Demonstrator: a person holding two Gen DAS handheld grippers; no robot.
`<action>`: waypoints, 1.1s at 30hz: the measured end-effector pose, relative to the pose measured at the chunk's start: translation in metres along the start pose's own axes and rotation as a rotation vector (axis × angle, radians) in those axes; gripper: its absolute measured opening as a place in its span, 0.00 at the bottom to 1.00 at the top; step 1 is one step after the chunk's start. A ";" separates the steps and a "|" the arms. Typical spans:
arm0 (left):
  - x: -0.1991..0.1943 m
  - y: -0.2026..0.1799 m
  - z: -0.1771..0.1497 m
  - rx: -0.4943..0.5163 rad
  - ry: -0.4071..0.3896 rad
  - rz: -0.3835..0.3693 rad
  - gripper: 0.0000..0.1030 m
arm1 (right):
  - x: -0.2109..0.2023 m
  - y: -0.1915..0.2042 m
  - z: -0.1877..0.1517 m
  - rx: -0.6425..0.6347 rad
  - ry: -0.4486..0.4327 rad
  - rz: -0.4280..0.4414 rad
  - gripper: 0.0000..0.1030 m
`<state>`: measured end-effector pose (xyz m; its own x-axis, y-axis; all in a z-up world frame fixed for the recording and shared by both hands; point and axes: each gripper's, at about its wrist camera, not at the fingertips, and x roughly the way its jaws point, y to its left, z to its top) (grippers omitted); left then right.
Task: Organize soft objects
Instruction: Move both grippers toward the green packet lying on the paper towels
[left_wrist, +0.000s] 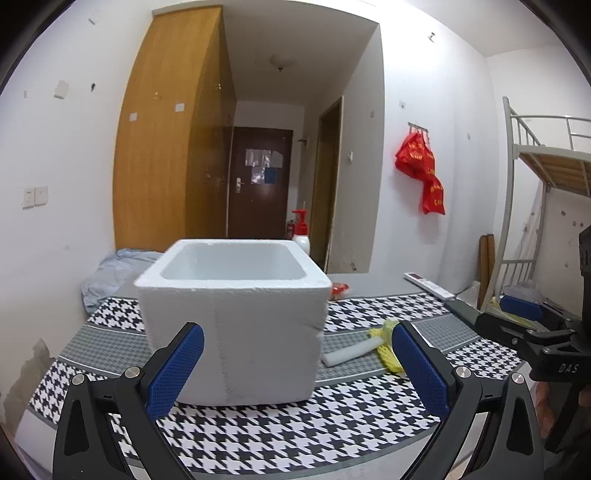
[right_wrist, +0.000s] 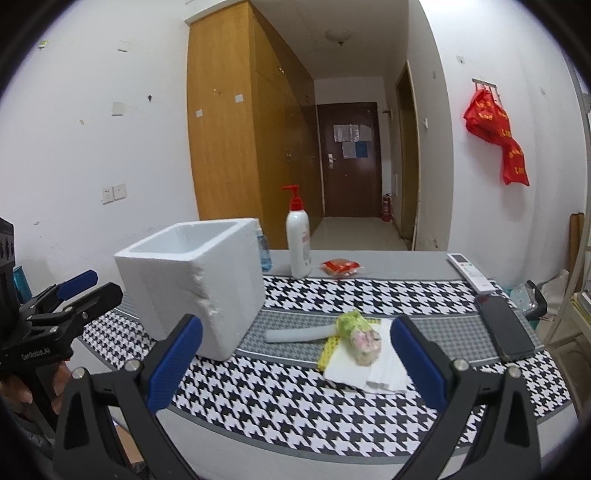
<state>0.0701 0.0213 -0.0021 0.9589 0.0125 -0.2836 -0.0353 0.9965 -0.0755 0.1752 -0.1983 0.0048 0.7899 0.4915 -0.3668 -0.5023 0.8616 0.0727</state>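
Soft objects: a white foam tube (right_wrist: 295, 335), a yellow mesh sleeve (right_wrist: 330, 349), a green-wrapped bundle (right_wrist: 360, 332) and folded white tissue (right_wrist: 373, 373) lie together on the houndstooth cloth (right_wrist: 332, 406), just right of the foam box (right_wrist: 192, 280); the bundle rests on the tissue
Foam box: open-topped, upright on the cloth, its near right corner chipped; it blocks most of the pile from the left wrist view
Left gripper (left_wrist: 297, 363): jaws spread wide, empty, in front of the box
Right gripper (right_wrist: 297, 363): jaws spread wide, empty, near the pile, not touching it
Far side: pump bottle (right_wrist: 298, 240), small blue bottle (right_wrist: 264, 251), red packet (right_wrist: 340, 266)
Right edge: remote (right_wrist: 469, 273); dark phone (right_wrist: 504, 328) just near of it
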 end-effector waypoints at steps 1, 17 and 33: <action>0.001 -0.003 -0.001 0.003 0.001 -0.004 0.99 | 0.001 -0.002 -0.001 0.001 0.005 -0.006 1.00; 0.023 -0.042 -0.004 0.054 0.053 -0.114 0.99 | -0.016 -0.039 -0.014 0.060 0.016 -0.096 1.00; 0.043 -0.067 -0.011 0.081 0.112 -0.146 0.99 | -0.007 -0.061 -0.026 0.090 0.074 -0.117 1.00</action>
<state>0.1109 -0.0454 -0.0196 0.9146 -0.1378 -0.3801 0.1293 0.9904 -0.0480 0.1914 -0.2571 -0.0215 0.8114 0.3794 -0.4446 -0.3724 0.9219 0.1069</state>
